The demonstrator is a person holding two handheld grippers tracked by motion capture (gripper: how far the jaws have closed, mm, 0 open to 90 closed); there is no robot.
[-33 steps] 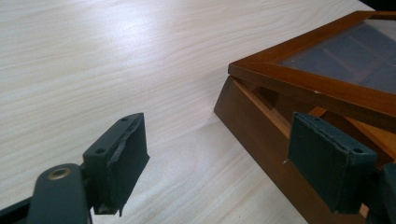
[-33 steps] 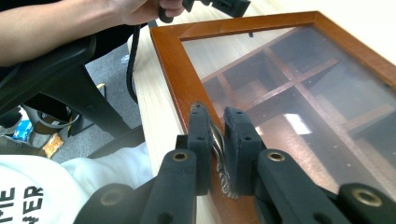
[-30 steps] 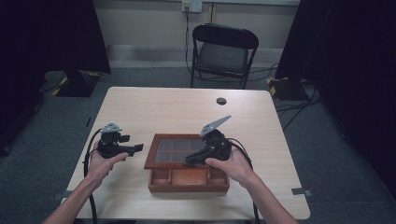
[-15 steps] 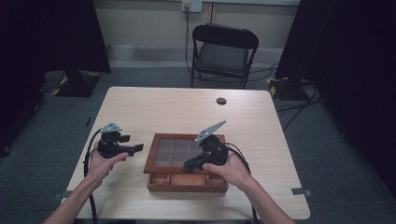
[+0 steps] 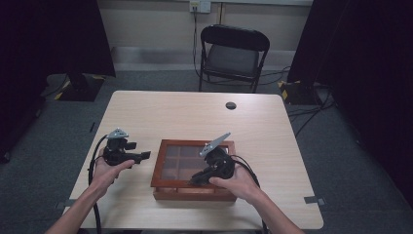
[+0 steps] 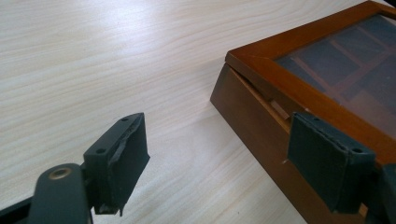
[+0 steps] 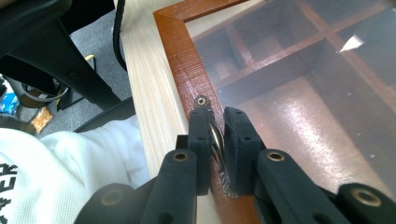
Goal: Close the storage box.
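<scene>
A brown wooden box [image 5: 193, 194] with a glass lid and several compartments stands near the table's front edge. In the right gripper view, my right gripper [image 7: 215, 126] is shut on the lid's twisted metal handle [image 7: 216, 138], on the lid's wooden frame [image 7: 180, 51]. From above, the right gripper [image 5: 196, 181] tilts down over the box's front rim. The left gripper [image 5: 145, 156] hovers open left of the box with nothing between its pads. In the left gripper view, the left gripper [image 6: 222, 135] faces the box's side wall [image 6: 247, 112], where a thin gap shows under the lid's frame [image 6: 299, 37].
A small black round thing [image 5: 231, 105] lies near the table's far edge. A black folding chair [image 5: 234, 48] stands behind the table, between dark curtains. Cables trail from both grippers over the front edge. A white shirt [image 7: 56, 163] is close behind the right gripper.
The right hand has sunk a little toward the box's front with the handle still held. The left hand has stayed still.
</scene>
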